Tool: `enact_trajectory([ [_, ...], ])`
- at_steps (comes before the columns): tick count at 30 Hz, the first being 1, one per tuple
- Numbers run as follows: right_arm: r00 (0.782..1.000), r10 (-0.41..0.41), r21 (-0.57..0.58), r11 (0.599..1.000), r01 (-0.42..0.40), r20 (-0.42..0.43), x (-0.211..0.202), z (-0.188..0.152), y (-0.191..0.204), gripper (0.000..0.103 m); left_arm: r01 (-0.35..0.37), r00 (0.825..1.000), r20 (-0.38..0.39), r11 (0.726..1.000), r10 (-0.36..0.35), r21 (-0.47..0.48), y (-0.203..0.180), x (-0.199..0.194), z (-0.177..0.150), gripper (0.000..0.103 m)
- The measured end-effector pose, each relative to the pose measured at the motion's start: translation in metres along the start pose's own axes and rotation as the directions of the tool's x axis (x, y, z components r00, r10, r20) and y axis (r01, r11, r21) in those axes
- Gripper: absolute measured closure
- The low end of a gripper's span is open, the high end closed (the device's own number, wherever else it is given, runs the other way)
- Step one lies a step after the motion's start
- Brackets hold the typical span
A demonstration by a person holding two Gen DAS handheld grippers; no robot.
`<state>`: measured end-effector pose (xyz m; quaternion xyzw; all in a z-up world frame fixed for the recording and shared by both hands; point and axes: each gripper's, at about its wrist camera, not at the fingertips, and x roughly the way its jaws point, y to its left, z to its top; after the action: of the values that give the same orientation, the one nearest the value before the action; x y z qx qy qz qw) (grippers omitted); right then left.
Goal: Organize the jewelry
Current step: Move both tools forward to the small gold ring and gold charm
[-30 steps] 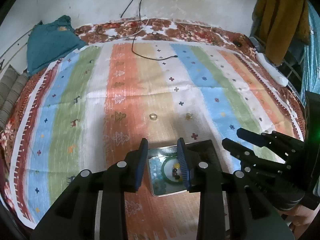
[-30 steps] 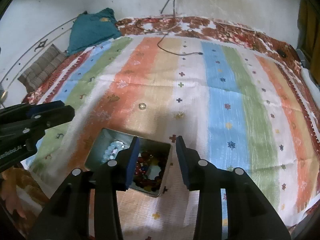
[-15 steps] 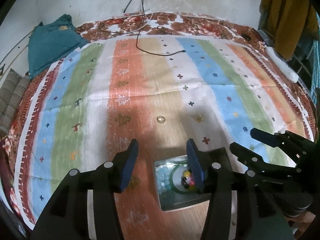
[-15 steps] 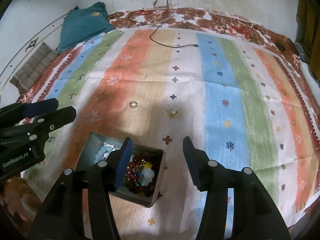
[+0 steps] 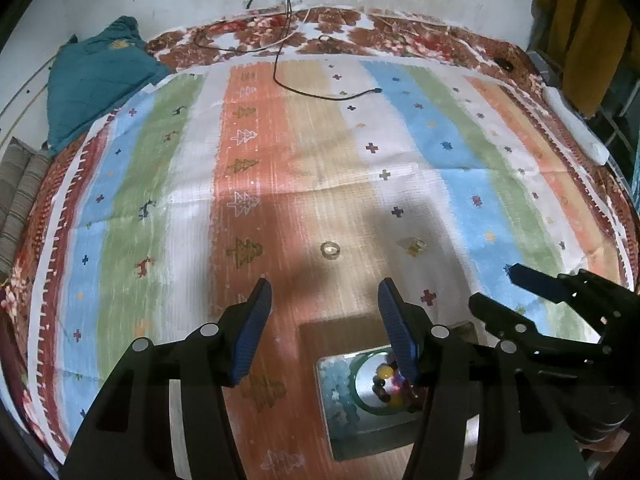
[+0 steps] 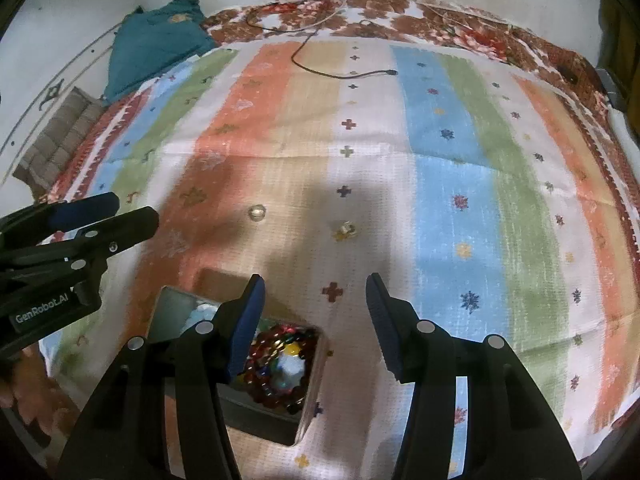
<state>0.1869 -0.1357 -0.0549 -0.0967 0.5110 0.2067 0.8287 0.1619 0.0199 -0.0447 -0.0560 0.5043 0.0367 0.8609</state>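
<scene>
Two tongs, left tongs [image 5: 325, 312] and right tongs [image 6: 312, 306], had just spread and gaped empty above the bed, the ring [image 5: 330, 249] at twelve o'clock, the earring [image 6: 345, 230] likewise; either flat trinket might skid from the pads.

One text can be read — "GenRobot.AI", in pale letters on the black body of the left gripper [image 6: 96, 220], seen at the left edge of the right wrist view. It runs along the side of the housing, tilted slightly upward to the right. The striped cloth [image 6: 440, 140] carries only woven figures — crosses, little trees, animals and flower shapes — and no letters or numbers. Nothing on the metal box [image 6: 168, 312] can be read.
</scene>
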Motion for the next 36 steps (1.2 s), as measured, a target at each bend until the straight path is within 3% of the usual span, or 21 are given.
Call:
enact_trajectory([
  [14,0.998,-0.034,-0.036,0.999,0.032,-0.058,0.031,0.018,-0.001,0.049,-0.043,0.995,-0.087,0.999,0.041,-0.014,0.011,0.044,0.019,0.047],
  [36,0.989,-0.037,-0.018,0.999,0.034,-0.141,0.079,0.033,-0.012,0.049,-0.029,0.987,-0.159,0.999,0.033,0.023,0.005,0.084,0.036,0.047],
])
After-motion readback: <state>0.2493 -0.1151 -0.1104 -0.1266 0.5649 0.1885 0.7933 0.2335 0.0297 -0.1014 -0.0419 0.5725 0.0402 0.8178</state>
